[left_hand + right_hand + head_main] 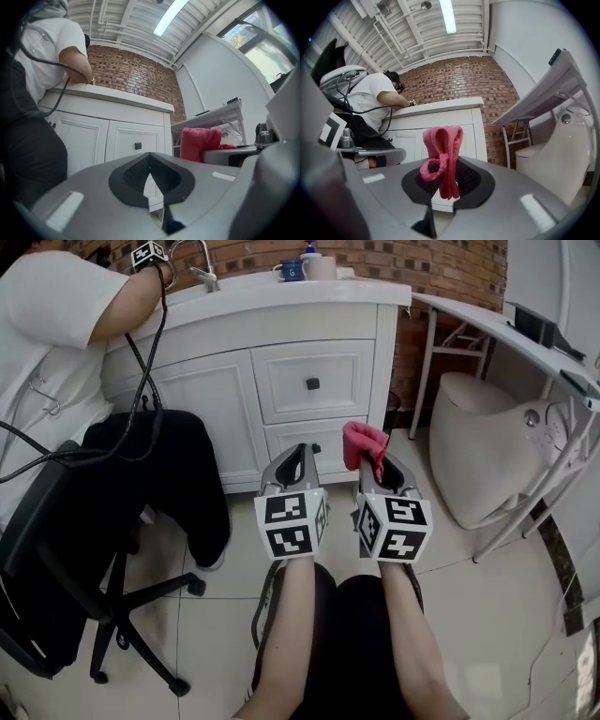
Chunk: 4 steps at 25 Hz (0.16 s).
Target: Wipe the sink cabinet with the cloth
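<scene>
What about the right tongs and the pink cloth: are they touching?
Touching. The right gripper view shows the pink cloth pinched between the right tongs, its folded end standing above them.

This is a bathroom set built inside an industrial-looking workspace. On the bathroom side stands a white sink cabinet (309, 381) with panelled doors and drawers. A chrome faucet (204, 276) and a blue mug (292, 271) are on its counter (366, 289), with a red brick wall (422, 263) behind. There is also a white toilet-like fixture (487, 456) (its exact kind is unclear) and a pale tiled floor (497, 615). The workspace shows in a bare ribbed ceiling (403, 33) with a strip light (449, 16), a black office chair (47, 559), and a seated person (56, 343) trailing cables (141, 362).
</scene>
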### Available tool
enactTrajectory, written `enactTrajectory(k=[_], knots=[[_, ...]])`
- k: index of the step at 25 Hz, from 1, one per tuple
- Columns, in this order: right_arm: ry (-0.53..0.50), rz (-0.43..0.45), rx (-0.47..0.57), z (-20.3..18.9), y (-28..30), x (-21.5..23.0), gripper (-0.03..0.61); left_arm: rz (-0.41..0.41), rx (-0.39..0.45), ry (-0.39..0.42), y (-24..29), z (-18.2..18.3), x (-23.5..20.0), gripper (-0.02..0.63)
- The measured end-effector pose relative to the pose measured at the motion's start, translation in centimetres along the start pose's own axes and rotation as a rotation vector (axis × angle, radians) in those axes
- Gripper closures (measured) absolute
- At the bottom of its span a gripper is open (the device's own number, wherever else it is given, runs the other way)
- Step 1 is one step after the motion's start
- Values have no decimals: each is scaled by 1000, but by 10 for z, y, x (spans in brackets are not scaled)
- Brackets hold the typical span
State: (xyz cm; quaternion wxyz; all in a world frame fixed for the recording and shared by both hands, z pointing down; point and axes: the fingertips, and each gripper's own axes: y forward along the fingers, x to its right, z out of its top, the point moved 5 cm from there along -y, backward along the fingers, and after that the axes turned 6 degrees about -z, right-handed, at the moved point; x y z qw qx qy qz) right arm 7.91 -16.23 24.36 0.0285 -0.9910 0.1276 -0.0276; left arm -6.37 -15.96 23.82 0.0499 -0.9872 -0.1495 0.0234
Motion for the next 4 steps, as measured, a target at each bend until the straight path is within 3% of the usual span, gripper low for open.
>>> enactTrajectory(k=[4], knots=[[-14, 7, -3, -4, 0, -2, 528, 3, 5, -9, -1, -3, -2, 598]])
